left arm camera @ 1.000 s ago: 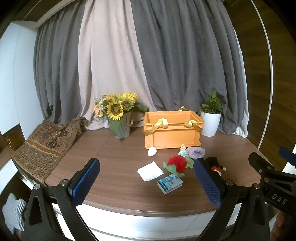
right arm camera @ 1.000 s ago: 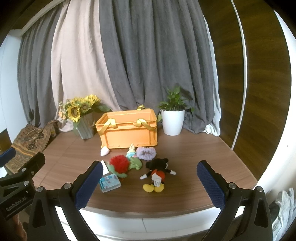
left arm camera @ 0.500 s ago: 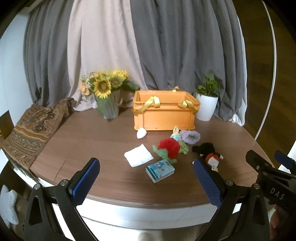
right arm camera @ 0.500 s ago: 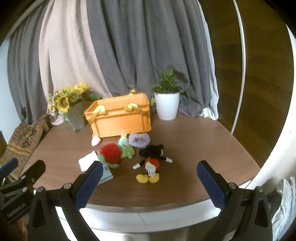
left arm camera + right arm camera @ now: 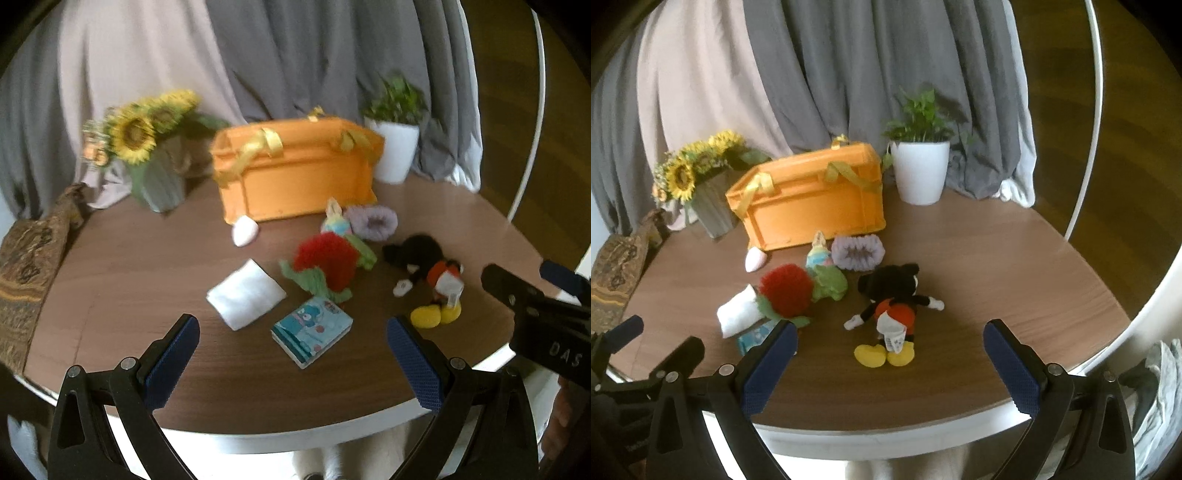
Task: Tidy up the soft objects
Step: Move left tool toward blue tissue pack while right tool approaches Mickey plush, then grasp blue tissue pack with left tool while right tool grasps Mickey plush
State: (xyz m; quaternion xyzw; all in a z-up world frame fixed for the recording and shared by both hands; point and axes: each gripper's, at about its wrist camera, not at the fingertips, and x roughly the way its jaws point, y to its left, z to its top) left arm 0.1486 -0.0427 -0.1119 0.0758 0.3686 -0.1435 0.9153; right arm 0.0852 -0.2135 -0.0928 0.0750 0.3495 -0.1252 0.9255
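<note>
Both hand-held grippers, left (image 5: pixel 291 354) and right (image 5: pixel 888 363), have been brought closer with jaws apart and empty; the mouse plush (image 5: pixel 894 306) is seen in front of the orange crate (image 5: pixel 812 199), unpacked.

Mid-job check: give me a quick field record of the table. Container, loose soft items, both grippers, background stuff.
container: orange crate, yellow straps, at table's back; inside hidden
soft items on table: mouse plush, red pom-pom toy, purple scrunchie, white folded cloth, tissue pack
left gripper: open, empty, facing tissue pack
right gripper: open, empty, facing mouse plush
background: sunflower vase, potted plant
</note>
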